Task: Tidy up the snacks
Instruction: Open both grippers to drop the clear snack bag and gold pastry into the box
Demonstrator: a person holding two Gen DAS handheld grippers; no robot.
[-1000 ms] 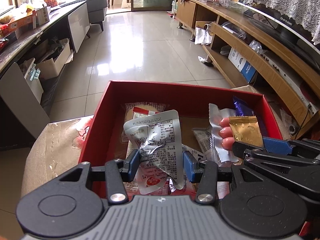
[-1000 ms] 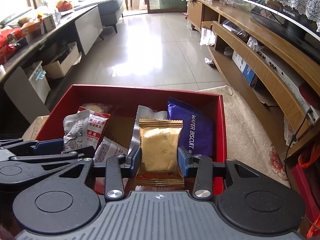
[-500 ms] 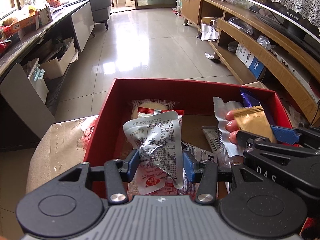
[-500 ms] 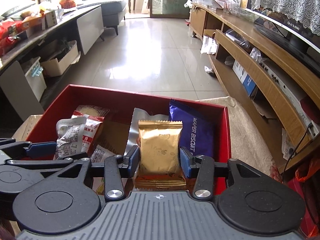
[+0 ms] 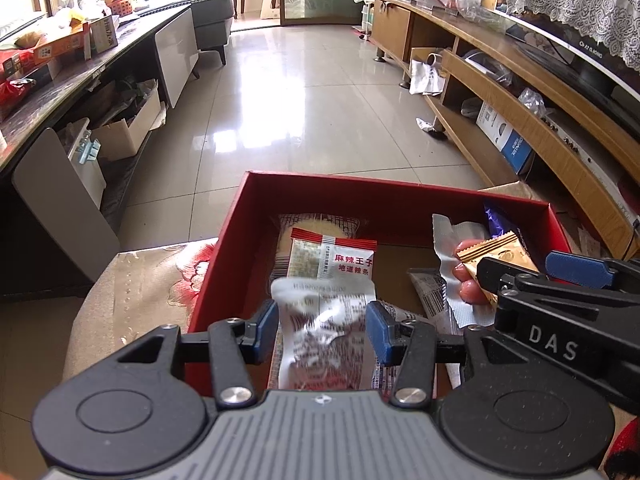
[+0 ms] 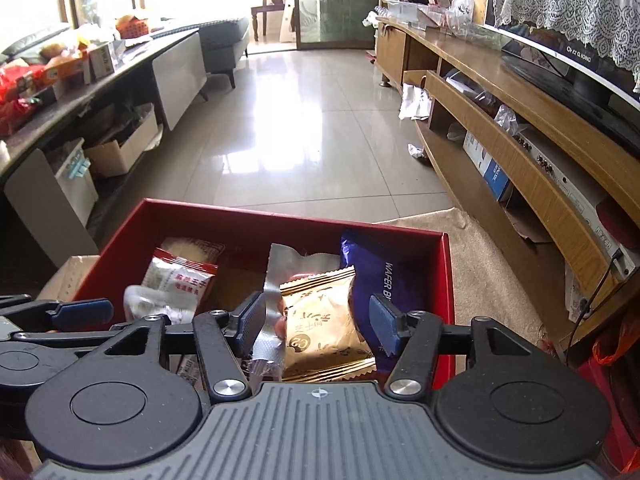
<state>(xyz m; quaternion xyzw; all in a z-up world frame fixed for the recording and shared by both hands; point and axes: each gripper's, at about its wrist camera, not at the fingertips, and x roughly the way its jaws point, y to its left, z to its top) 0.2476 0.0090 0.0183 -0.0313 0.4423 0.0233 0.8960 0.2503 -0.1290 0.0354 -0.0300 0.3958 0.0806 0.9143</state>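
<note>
Right wrist: releasing crinkled gold foil packet (image 6: 320, 320) into red cardboard box (image 6: 256, 218), jaws apart; left jaws parting around blurred silver pouch (image 5: 324, 332); sorting nearing completion.

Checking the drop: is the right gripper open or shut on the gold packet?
Open. The right gripper has gaps between both pads and the gold packet, which lies in the red box.

"DAS" on right tool (image 5: 516, 280)

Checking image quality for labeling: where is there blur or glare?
Left wrist view: the silver packet between the left tool's fingers is motion-blurred; window glare on the floor tiles. Right wrist view: the gold packet is sharp; same floor glare.
</note>
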